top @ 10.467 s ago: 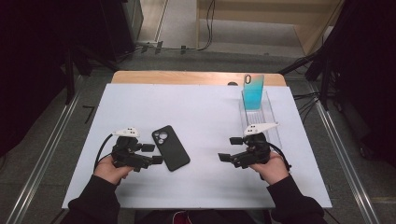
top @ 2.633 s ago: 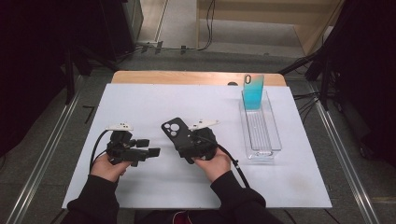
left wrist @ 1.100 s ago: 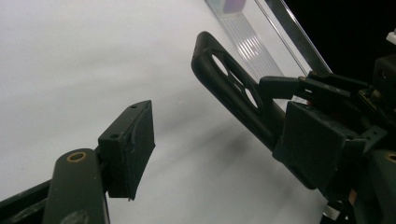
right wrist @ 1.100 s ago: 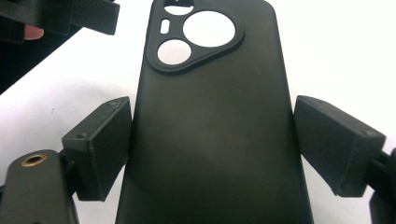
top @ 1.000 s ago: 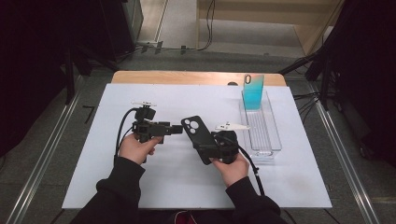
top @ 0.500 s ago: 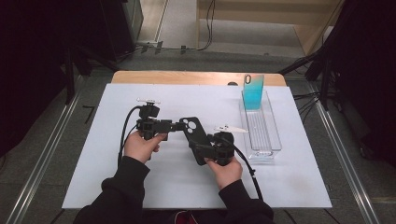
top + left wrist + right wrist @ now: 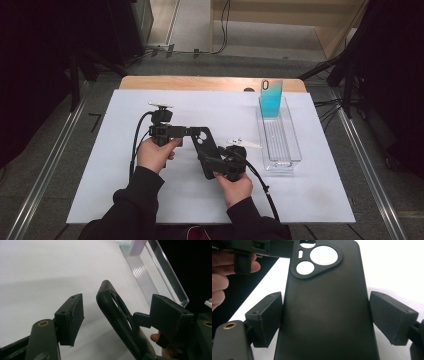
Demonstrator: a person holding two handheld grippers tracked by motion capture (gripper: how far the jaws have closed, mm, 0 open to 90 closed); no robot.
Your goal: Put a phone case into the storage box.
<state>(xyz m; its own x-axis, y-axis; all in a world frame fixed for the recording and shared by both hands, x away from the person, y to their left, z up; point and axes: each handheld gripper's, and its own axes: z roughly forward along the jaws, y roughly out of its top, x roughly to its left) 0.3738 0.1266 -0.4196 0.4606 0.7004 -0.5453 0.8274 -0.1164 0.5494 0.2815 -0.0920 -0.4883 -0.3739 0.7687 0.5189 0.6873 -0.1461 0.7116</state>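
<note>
Black phone case [image 7: 205,151] spans both tools' jaws.

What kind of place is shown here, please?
Probably a lab or recording studio, not a home: a white-covered table on bare flooring, dark curtains at the sides, and cables running across the floor behind.
</note>
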